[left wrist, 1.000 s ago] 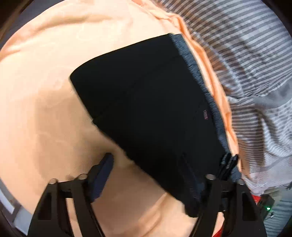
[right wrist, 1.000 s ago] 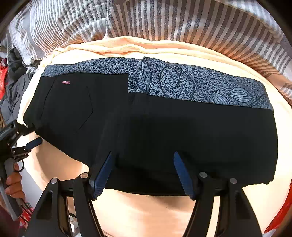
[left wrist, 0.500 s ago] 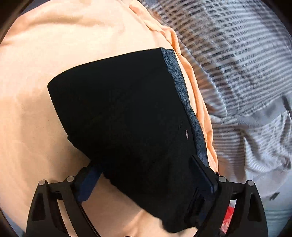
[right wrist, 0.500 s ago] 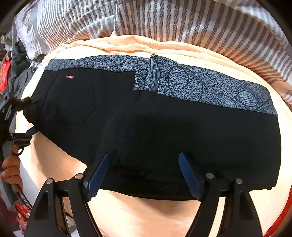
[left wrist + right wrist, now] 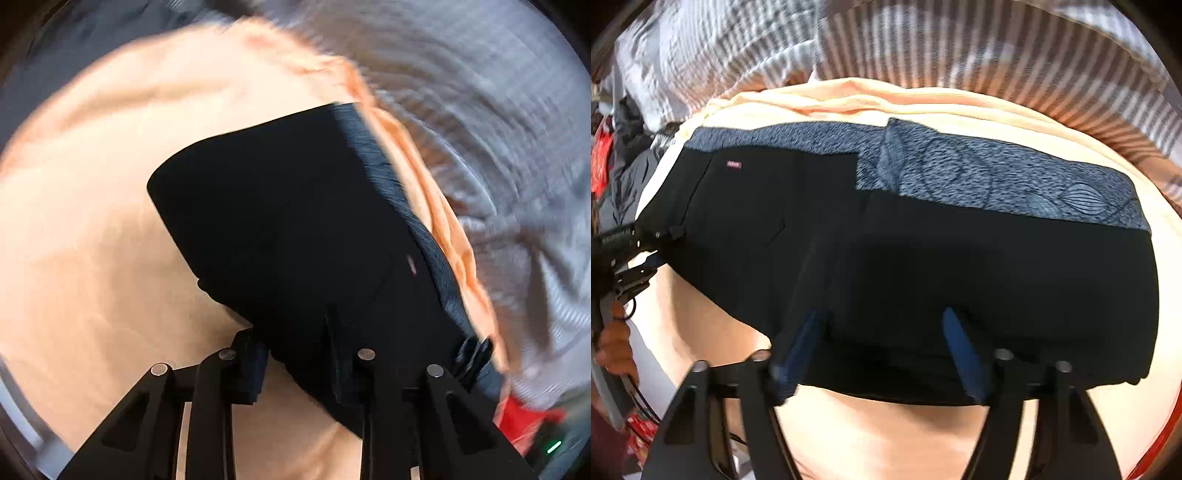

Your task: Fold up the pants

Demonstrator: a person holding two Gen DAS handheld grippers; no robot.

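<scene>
Pants (image 5: 923,266): folded black, grey patterned band on top edge, filling mid-frame on the peach sheet (image 5: 886,435).
Left tool (image 5: 295,354): fingers narrowed onto the pants' near corner, gripping it.
Right tool (image 5: 882,347): fingers spread wide, lower centre, pants' near edge between them.

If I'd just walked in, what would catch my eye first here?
Black pants, folded, lying across a peach sheet, with a blue-grey patterned band along the far edge. Striped bedding is bunched behind. The left gripper straddles the pants' end; the right gripper hangs open at the near edge.
</scene>
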